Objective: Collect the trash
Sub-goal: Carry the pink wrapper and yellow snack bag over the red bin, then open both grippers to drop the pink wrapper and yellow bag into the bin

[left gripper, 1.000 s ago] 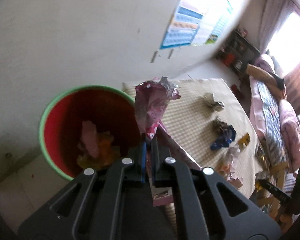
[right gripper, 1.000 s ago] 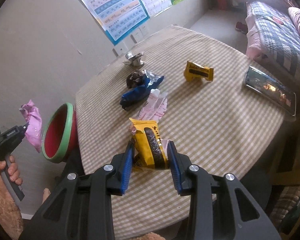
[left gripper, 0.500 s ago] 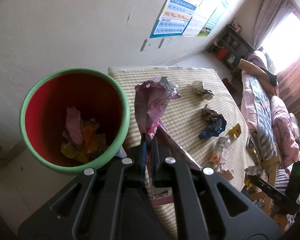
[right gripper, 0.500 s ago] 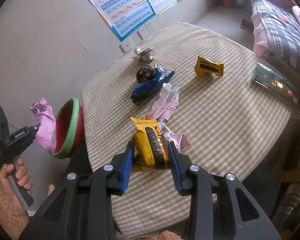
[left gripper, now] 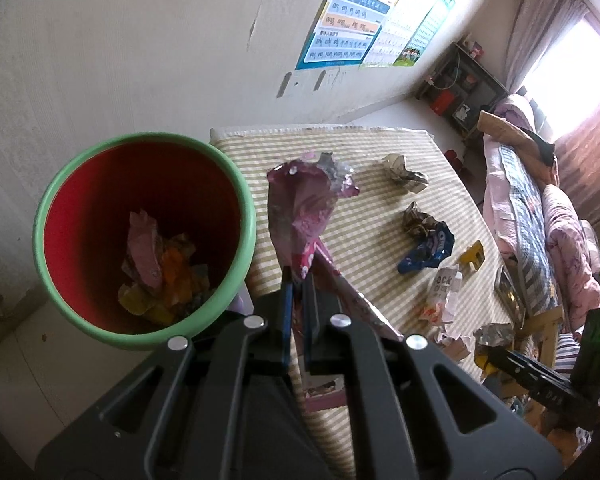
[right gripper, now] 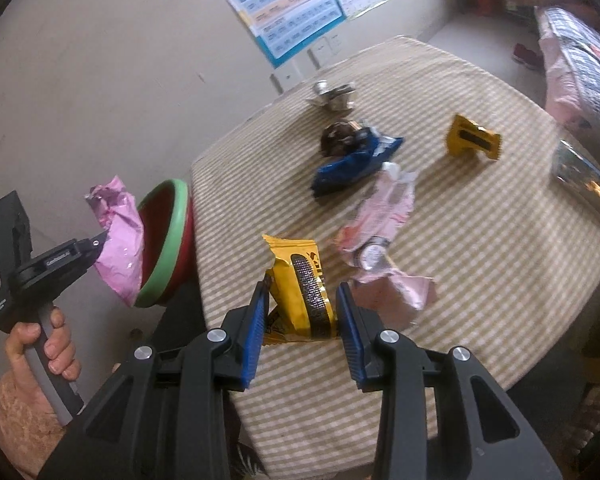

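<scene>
Both tools loaded with wrappers beside the trash bin.

Left hand (right gripper: pixel 40 354), lower left of the right wrist view, grips its handle, left tool (left gripper: pixel 296 280) angled down, jaws pinched tight on a pink wrapper (left gripper: pixel 304 208) just right of the bin (left gripper: pixel 244 216). The green-rimmed red bin holds pink, orange and yellow wrappers. Right tool (right gripper: pixel 302 308), part open, clamps a yellow wrapper (right gripper: pixel 300 280) over the checked desk (right gripper: pixel 480 280); more litter lies beyond.

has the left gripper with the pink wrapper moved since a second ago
Yes: the left gripper and its pink wrapper have closed in on the bin rim.
</scene>
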Demonstrator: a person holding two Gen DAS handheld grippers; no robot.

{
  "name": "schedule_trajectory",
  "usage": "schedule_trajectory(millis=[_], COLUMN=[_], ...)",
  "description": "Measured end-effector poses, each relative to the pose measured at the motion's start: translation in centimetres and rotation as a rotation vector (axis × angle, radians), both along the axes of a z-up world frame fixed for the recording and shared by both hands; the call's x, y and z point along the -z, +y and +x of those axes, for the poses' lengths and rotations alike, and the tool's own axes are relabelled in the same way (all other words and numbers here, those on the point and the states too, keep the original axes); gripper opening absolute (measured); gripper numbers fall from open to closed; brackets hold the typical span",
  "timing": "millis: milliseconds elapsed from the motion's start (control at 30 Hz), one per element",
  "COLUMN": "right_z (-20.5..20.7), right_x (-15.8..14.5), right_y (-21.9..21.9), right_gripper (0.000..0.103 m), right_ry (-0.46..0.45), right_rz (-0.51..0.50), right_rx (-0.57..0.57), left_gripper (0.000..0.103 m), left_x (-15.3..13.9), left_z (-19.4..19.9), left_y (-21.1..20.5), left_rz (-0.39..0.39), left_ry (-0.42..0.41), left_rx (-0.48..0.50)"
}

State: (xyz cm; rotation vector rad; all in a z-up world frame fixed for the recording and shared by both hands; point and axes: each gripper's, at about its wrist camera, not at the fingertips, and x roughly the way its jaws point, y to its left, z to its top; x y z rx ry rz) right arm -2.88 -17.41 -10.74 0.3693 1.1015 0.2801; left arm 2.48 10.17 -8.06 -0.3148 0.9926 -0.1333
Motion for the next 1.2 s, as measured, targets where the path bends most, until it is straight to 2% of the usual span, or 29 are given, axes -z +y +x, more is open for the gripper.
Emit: schedule_trajectory(millis=[300, 533, 900, 1200], right_z=[1.7, 3.5, 5.8, 8.3], right_x=[-0.9, -1.5, -2.0, -2.3], right_y=[3.3, 6.5, 12.0, 18.2], right_gripper=[0.035, 0.035, 0.036, 0.036], right_ry=[-0.015, -0.038, -0.048, -0.063], right_rz=[0.012, 0.014, 0.001, -0.014], right_rx=[-0.066, -0.137, -0.248, -0.348], left_gripper=[0.004, 0.004, 0.004, 0.004], left_x=[0.1, 0.1, 0.2, 0.9], left_z=[0.3, 0.4, 0.3, 0.2], left_y=[0.1, 1.8, 6.7, 11.0], left_rz=[-0.002, -0.015, -0.024, -0.009], left_ry=[-0.02, -0.025, -0.04, -0.036], left_rx=[-0.003, -0.04, -0.145, -0.231])
